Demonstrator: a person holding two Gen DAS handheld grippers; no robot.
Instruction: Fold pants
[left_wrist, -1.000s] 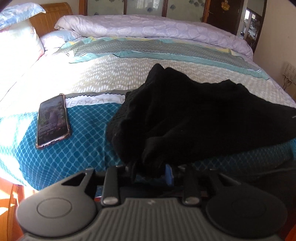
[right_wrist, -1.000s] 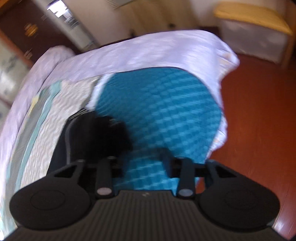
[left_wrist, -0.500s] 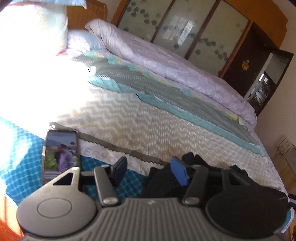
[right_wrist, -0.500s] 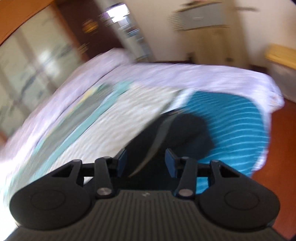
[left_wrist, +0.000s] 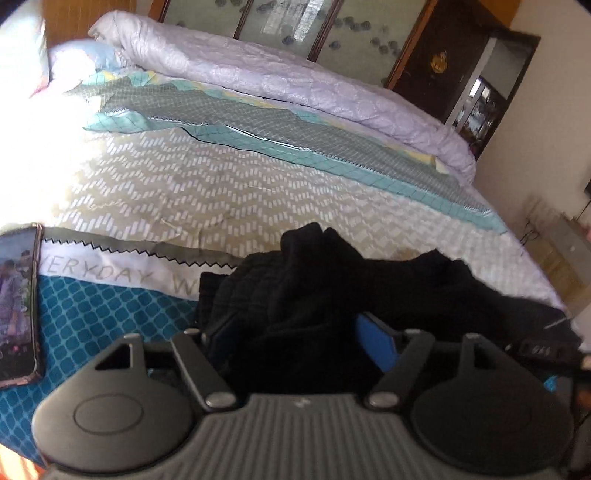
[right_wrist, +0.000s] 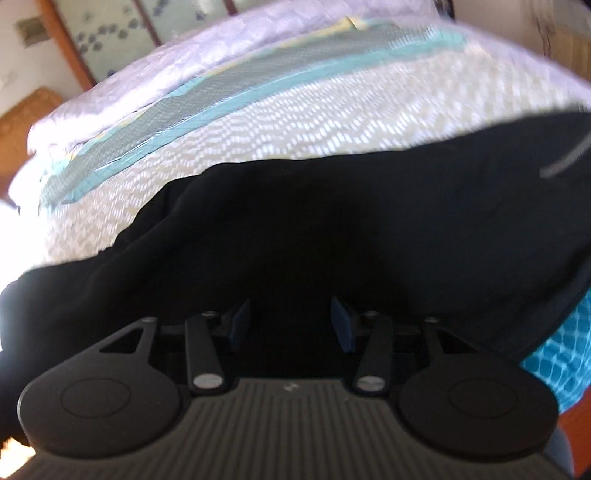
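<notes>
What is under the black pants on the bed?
The black pants lie bunched on the bedspread, over its blue diamond part and the beige zigzag part. The printed word after "EVERYDAY" goes under them. Whether anything else lies beneath cannot be seen.

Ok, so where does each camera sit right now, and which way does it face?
Left wrist: on the left gripper, angled down across the bed toward the lilac quilt and wardrobe; black pants between its opening jaws, phone at left.
Right wrist: on the right gripper, angled down, close over the pants; blurred; jaws opening, cloth beneath them.
Shared: pants, patterned bedspread, quilt. Each view shows only its own gripper.
</notes>
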